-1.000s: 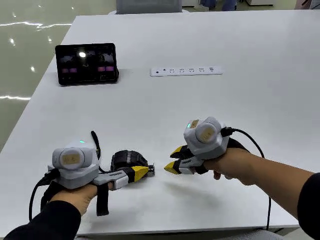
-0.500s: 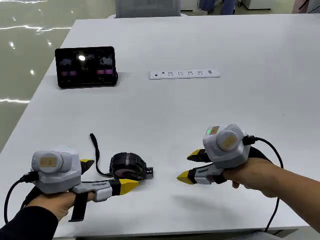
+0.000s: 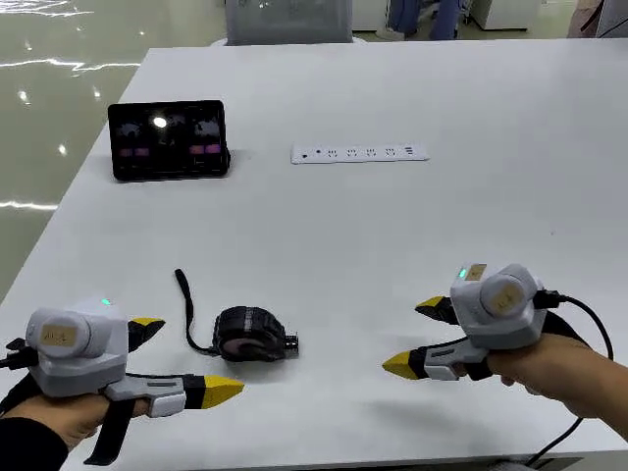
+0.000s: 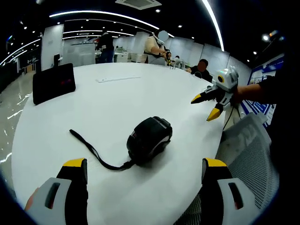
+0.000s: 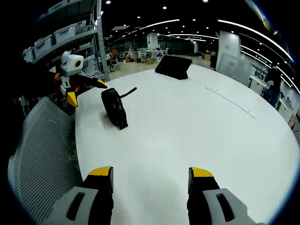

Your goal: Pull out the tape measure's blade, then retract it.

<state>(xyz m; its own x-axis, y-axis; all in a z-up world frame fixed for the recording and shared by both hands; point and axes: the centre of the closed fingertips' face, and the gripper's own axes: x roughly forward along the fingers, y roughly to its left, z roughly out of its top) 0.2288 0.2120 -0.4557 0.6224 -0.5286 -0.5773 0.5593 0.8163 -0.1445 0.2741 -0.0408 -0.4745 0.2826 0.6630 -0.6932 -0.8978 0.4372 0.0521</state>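
White tabletop, glossy, open office behind with shelving and people at far desks.

Black round-cased tape measure lies on its side, just ahead of the left gripper, roughly on the line between its two yellow-tipped jaws. Nothing touches it. Its black wrist strap trails away from the case on the far side of that gripper's upper jaw. The blade appears fully inside; the small hook tab at the case mouth faces the right gripper, which hangs well apart from the case.

Left gripper: jaws spread wide, empty. Right gripper: jaws spread, empty.

Judgement: the layout suits a two-handed job, with the left to pin the case and the right to take the hook end, since the tab points the right's way. Whether the pull-and-retract is done or not begun cannot be told from here.

Black tablet and white power strip sit far beyond both grippers, well clear. Bare table between the right gripper and the tab. The strap could snag the left jaw on closing.
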